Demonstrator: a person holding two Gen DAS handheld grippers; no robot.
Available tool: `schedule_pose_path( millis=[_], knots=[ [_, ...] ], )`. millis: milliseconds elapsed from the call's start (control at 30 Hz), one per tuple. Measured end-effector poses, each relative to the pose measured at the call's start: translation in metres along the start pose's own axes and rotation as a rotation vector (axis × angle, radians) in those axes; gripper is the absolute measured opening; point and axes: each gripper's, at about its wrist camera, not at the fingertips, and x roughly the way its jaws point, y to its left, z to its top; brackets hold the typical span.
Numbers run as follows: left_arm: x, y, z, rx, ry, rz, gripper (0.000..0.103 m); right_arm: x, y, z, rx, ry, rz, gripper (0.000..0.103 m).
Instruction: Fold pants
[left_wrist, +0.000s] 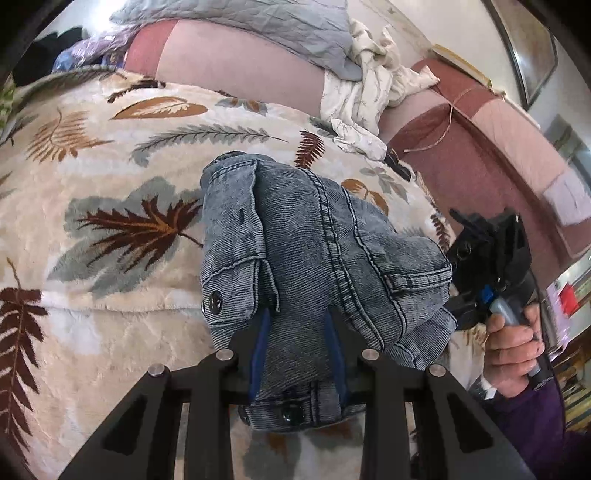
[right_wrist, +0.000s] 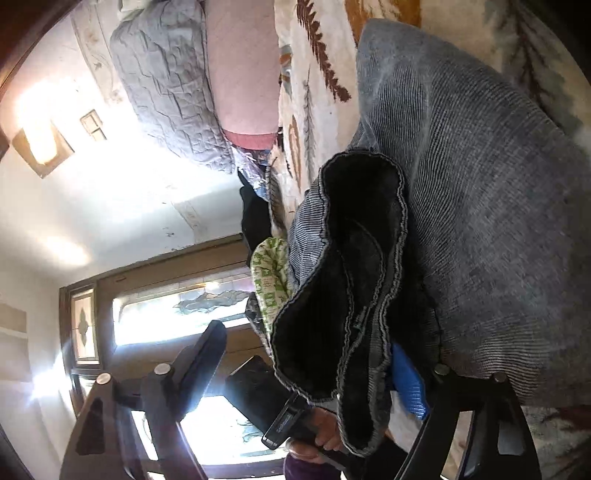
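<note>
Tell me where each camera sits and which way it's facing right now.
Left wrist: on the left gripper, looking down at the jeans clamped over the leaf blanket; the right hand shows.
Right wrist: on the right gripper, rolled sideways, facing the window; jaws open.
Shared: jeans, blanket, grey quilt.

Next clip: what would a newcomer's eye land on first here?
The bundle of grey-blue denim pants at centre, clamped in the left gripper above a cream leaf-print blanket. At the right edge a hand holds the right gripper, its jaws spread, a dark-lined pant opening between them.
</note>
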Motion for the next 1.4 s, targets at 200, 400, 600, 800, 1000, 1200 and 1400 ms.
schedule_pose_path(
  millis=[200, 400, 600, 800, 1000, 1200, 1400],
  knots=[
    [0.001, -0.006, -0.002, 0.035, 0.005, 0.034, 0.031, 0.035, 0.019, -0.007, -0.170, -0.005, -0.236, 0.068],
    [0.006, -0.020, -0.003, 0.079, 0.013, 0.043, 0.031, 0.031, 0.053, -0.028, -0.409, -0.091, -0.408, 0.019],
    [0.017, -0.058, 0.003, 0.108, 0.023, -0.006, 0.031, -0.008, 0.079, -0.023, -0.473, -0.232, -0.328, 0.017],
    [0.027, -0.087, 0.007, 0.144, 0.056, -0.055, 0.033, -0.056, 0.057, -0.001, -0.356, -0.331, -0.425, 0.017],
    [0.015, -0.074, 0.018, 0.124, 0.019, 0.026, 0.034, -0.075, 0.037, 0.014, -0.326, -0.347, -0.540, 0.016],
    [0.015, -0.047, 0.028, 0.058, 0.018, 0.188, 0.039, -0.077, 0.025, 0.021, -0.254, -0.309, -0.563, 0.031],
    [0.033, -0.057, 0.019, 0.143, 0.046, 0.319, 0.040, -0.104, 0.046, 0.007, -0.293, -0.451, -0.574, 0.058]
  ],
)
